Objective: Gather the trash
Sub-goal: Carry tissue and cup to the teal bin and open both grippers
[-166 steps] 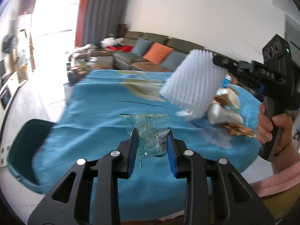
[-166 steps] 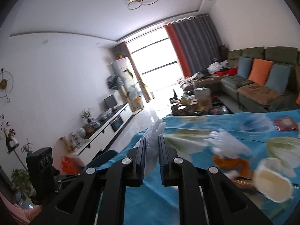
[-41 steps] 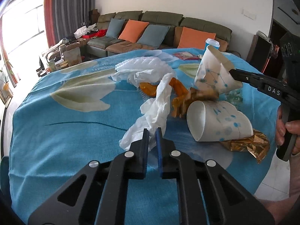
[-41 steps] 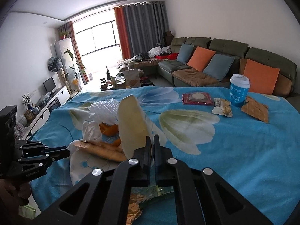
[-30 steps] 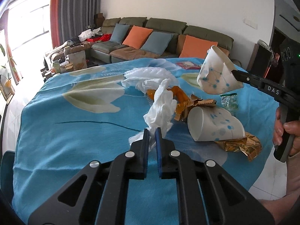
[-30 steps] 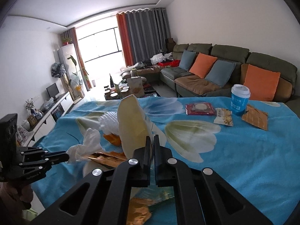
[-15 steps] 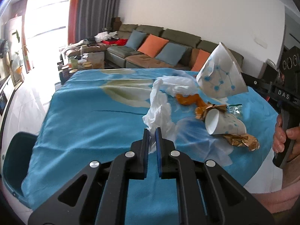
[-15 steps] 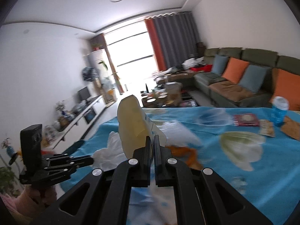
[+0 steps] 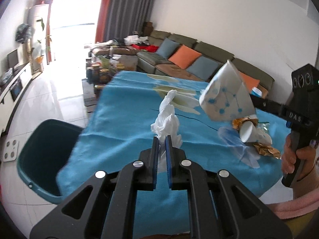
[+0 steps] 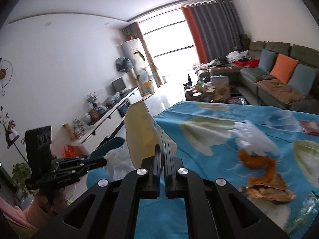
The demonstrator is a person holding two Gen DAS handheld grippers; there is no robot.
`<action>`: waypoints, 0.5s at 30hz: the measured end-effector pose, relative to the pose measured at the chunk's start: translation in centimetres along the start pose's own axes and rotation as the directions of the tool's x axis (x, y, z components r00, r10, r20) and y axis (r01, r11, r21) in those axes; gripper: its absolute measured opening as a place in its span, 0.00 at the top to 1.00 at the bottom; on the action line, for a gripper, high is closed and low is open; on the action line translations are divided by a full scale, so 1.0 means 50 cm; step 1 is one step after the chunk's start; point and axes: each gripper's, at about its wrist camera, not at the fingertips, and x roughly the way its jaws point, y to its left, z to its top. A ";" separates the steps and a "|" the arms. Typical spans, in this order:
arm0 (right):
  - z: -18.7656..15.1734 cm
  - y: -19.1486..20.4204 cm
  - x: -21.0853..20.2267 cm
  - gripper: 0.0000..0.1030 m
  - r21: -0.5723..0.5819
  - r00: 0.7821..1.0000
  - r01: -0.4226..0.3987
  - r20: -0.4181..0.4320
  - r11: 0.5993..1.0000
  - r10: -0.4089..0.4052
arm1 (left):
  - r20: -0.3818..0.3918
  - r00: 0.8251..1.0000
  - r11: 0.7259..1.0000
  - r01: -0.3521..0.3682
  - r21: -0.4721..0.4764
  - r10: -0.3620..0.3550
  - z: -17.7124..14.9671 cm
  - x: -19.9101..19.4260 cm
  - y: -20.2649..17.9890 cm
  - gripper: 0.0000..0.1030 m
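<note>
My left gripper is shut on a crumpled white tissue, held above the blue tablecloth. A dark teal bin stands on the floor at the table's left corner, below and left of the tissue. My right gripper is shut on the rim of a flattened paper cup; from the left wrist view that white cup with blue dots hangs in the air to the right. The left gripper with the tissue also shows low on the left of the right wrist view, near the bin.
More trash lies on the table: a second paper cup, gold wrappers, orange peel, brown paper and white foam netting. A sofa and a cluttered coffee table stand beyond. White floor tiles surround the bin.
Both grippers have swung left with their loads, away from the trash pile. The teal bin now shows much larger at the lower left, and the pile has slid to the right.
</note>
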 end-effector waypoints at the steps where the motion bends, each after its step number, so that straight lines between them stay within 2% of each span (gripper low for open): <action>1: 0.001 0.007 0.010 0.98 -0.003 1.000 -0.013 -0.007 1.000 0.013 | 0.010 1.000 1.000 -0.014 -0.010 0.014 0.002 -0.010 0.013 0.93; 6: 0.010 0.040 0.054 0.98 -0.011 0.997 -0.074 -0.038 0.997 0.074 | 0.051 0.995 0.995 -0.084 -0.053 0.087 0.009 -0.054 0.070 0.93; 15: 0.036 0.121 0.142 0.98 -0.068 0.982 -0.173 -0.093 0.983 0.166 | 0.079 0.969 0.965 -0.222 -0.140 0.235 0.008 -0.116 0.186 0.93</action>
